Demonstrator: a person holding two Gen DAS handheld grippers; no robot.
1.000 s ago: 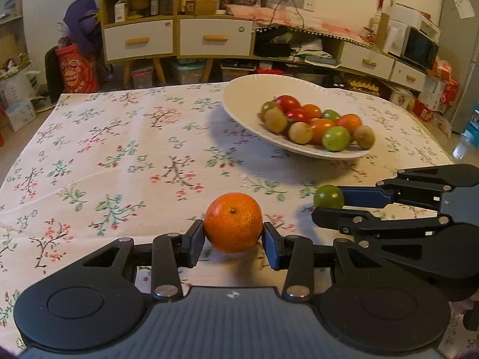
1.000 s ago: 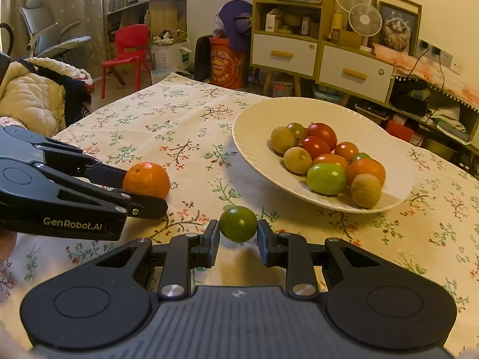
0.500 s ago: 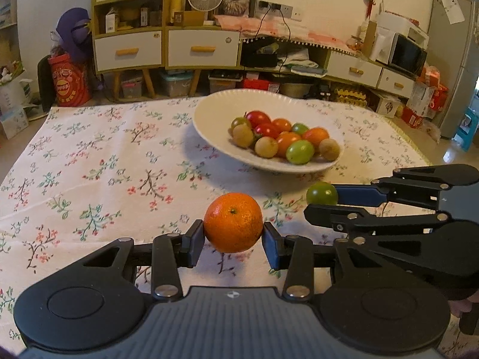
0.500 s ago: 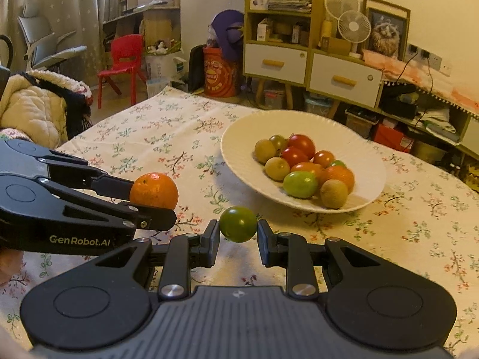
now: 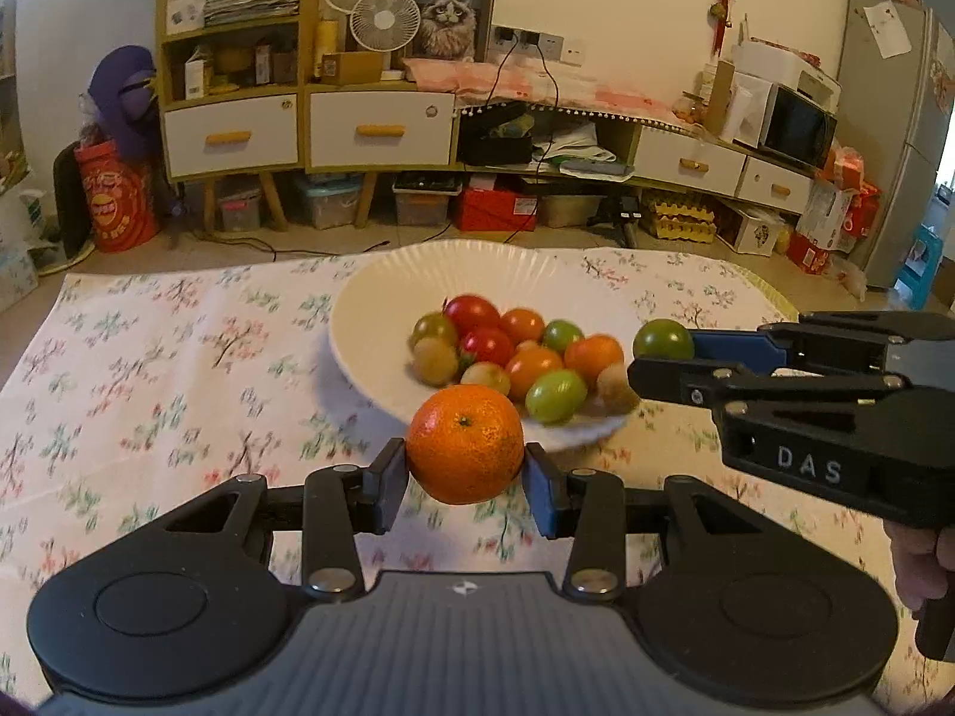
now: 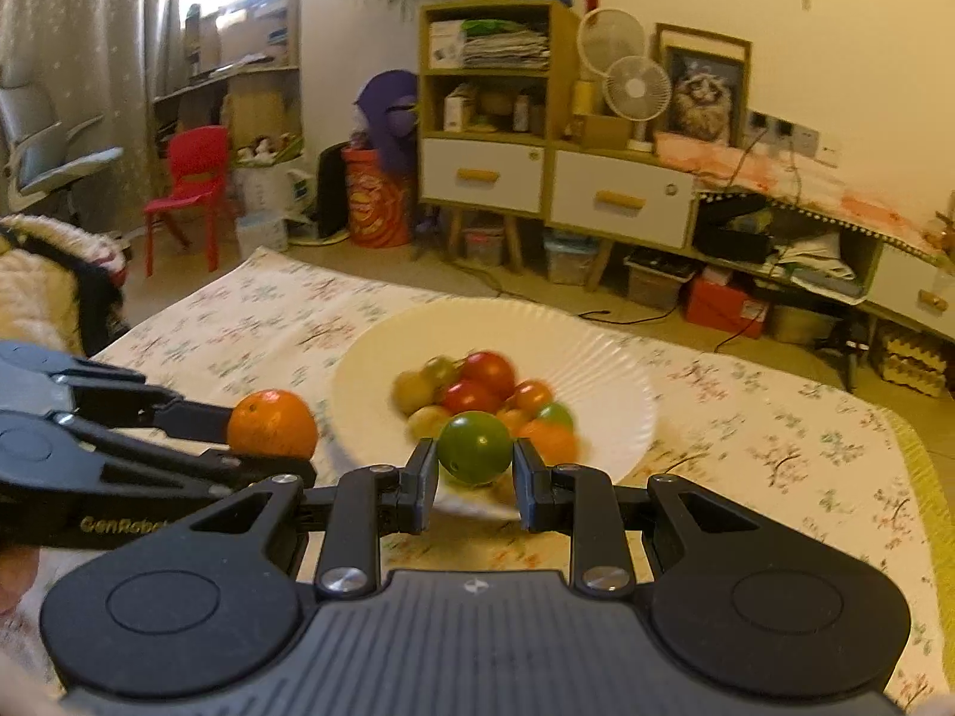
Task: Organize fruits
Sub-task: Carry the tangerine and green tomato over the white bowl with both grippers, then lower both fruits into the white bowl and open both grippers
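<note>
Most fruit piled in white bowl (image 5: 370, 322) — left gripper (image 5: 465, 471) clamps mandarin (image 5: 464, 443), right gripper (image 6: 474, 465) green tomato (image 6: 474, 446); both undelivered, bowl at 12 o'clock.

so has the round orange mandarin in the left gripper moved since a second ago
Yes: the round orange mandarin has come up off the tablecloth toward the white plate, now overlapping its near rim.

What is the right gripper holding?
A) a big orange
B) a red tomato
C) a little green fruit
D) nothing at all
C: the right gripper is shut on the little green fruit, pinched between its two fingers, while the left gripper holds the orange.
</note>
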